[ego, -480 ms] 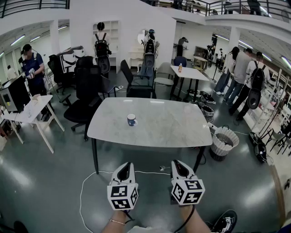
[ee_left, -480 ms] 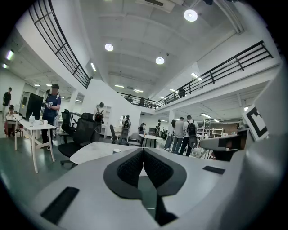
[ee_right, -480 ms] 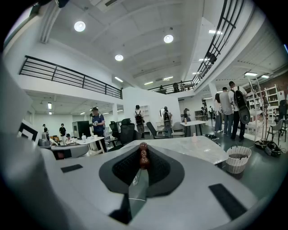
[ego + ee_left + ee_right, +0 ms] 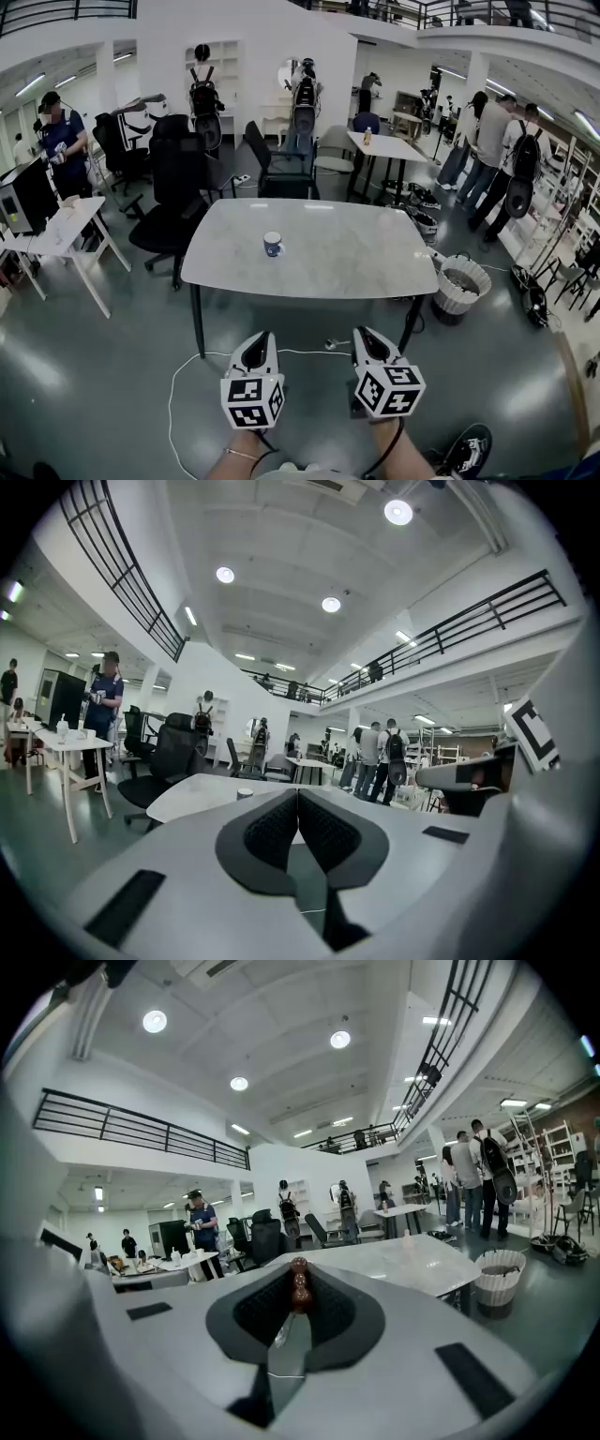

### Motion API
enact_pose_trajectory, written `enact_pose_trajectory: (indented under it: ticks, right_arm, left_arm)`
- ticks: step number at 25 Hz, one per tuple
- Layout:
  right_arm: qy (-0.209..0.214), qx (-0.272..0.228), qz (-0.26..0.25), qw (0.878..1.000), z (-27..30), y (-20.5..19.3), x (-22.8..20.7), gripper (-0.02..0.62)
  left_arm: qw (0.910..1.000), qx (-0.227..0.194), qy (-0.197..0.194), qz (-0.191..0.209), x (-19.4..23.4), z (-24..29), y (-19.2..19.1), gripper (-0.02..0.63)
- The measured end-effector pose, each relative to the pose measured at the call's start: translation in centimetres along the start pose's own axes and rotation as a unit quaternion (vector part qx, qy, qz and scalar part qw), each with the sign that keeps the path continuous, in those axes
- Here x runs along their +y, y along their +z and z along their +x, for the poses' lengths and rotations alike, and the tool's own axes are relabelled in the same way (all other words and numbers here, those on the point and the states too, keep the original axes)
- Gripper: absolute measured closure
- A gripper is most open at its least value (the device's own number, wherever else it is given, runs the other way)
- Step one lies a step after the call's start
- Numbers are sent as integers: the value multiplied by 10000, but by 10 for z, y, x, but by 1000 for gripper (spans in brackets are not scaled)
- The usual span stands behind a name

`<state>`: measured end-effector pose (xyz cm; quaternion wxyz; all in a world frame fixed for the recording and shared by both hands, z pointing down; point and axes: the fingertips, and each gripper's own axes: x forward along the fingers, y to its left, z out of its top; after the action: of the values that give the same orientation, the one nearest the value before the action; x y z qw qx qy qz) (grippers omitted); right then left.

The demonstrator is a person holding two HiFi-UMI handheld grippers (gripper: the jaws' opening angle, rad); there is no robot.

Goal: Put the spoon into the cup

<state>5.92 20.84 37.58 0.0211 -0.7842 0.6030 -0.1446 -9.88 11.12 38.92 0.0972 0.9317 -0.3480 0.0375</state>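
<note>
Gripping the spoon [image 4: 299,1296], my right hand-held gripper [image 4: 300,1274] is clamped near its beaded end; I judge it light, stiff, likely slippery. Left hand-held gripper [image 4: 297,801] closed, empty; cup [image 4: 272,245] mid-frame on worktop [image 4: 356,262].

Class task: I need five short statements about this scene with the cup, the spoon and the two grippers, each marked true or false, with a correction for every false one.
1. The cup stands on the table. True.
2. The right gripper is empty. False: it is shut on the spoon, whose brown beaded end sticks up between its jaws.
3. The spoon lies in the cup. False: the right gripper holds it, short of the table.
4. The left gripper holds nothing. True: its jaws are together.
5. A white bin stands on the floor by the table's right end. True.
</note>
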Motion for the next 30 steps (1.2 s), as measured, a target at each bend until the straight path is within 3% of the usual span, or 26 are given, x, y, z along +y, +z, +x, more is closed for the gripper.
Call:
enact_pose_trajectory:
  ticks: [15,30]
  right_arm:
    - [-166,86,121,9998,19,-8,-6,548]
    - [115,-12,-35,9999,140,40,-53,548]
  left_arm:
    - [9998,174,-3,-79,16,19,-12,588]
    - [9995,76,291,-123,41,141,13,588]
